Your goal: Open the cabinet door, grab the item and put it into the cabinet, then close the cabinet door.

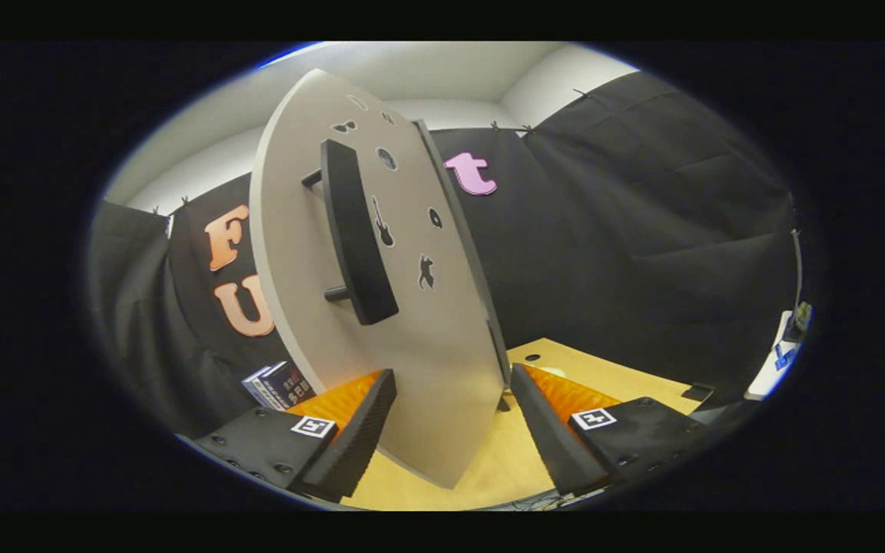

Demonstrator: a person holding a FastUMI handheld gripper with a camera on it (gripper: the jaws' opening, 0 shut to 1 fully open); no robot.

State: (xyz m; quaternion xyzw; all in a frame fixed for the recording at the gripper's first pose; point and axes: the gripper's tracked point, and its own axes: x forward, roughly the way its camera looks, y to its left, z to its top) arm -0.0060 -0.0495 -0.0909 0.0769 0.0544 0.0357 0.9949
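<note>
Spread tongs [454, 430] straddle the cabinet door [381, 307] edge-on — untouched; a book [280, 384] sits half hidden behind.

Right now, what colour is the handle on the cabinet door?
Black, on the light grey cabinet door; the handle shows best in the gripper view, beyond the open gripper.

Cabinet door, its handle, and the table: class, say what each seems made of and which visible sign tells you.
Cabinet door: likely painted board; flat matt grey face with a thin edge, standing between the open fingers.
Handle: matt black bar on two posts, plastic or metal, can't tell.
Table: probably wood or laminate; smooth pale yellow.
</note>
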